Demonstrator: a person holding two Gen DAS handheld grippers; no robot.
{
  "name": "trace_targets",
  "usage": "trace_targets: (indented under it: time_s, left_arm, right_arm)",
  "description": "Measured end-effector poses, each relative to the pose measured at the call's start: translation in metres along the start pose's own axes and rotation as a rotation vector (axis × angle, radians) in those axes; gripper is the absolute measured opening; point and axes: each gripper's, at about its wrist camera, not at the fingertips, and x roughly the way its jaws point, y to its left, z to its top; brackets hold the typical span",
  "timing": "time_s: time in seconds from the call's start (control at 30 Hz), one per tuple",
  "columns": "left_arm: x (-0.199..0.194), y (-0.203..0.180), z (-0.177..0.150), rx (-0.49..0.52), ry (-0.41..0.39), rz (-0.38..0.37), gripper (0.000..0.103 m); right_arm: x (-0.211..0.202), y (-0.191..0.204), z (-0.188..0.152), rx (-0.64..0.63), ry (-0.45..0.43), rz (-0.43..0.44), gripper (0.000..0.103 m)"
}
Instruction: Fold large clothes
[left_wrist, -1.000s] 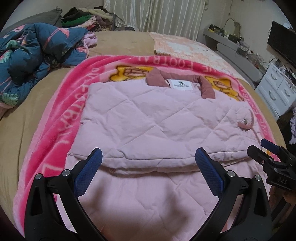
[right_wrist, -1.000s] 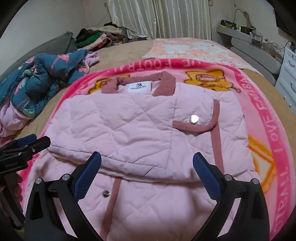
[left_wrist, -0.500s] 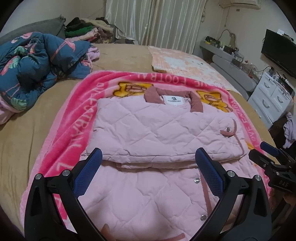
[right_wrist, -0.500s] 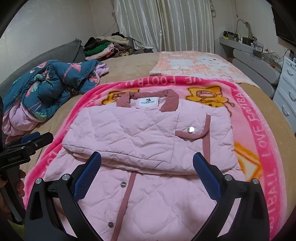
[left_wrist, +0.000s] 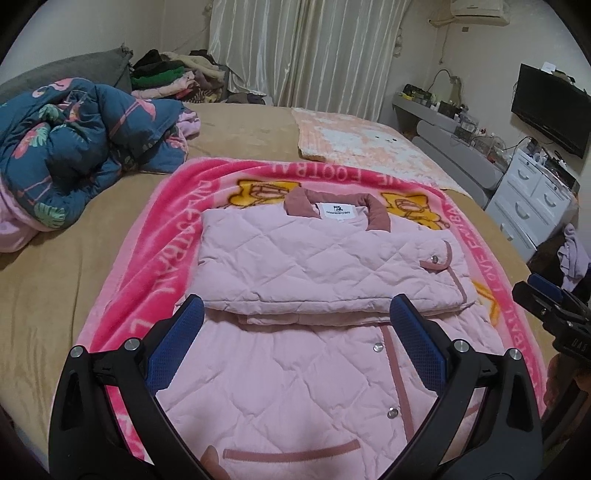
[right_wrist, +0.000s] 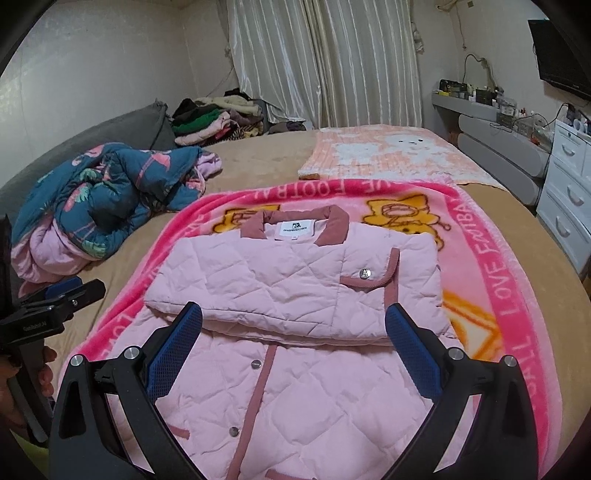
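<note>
The pink jacket lies on the pink blanket on the bed, its far part doubled into a thick fold. The left gripper and right gripper hover above it — both spread wide, holding nothing.

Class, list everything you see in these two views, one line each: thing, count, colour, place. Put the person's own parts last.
jacket: one, pale pink, quilted, partly folded on the blanket
blanket: one, hot pink, spread on the bed
bed: one, tan cover
quilt: one, navy floral, crumpled at left
mat: one, peach and white, far side
clothes pile: one, mixed colours, by the curtain
curtain: pale, back wall
drawers: white, right
TV: one, black, right wall
left tool: black with blue pads, open, empty
right tool: same, open, empty
</note>
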Motion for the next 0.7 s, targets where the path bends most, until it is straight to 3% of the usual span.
trace_targets:
  time_s: [0.7]
  left_arm:
    - [-0.035, 0.005, -0.045, -0.004, -0.019, -0.014, 0.094]
  right_arm:
    - [-0.06, -0.009, -0.035, 0.008, -0.05, -0.009, 0.099]
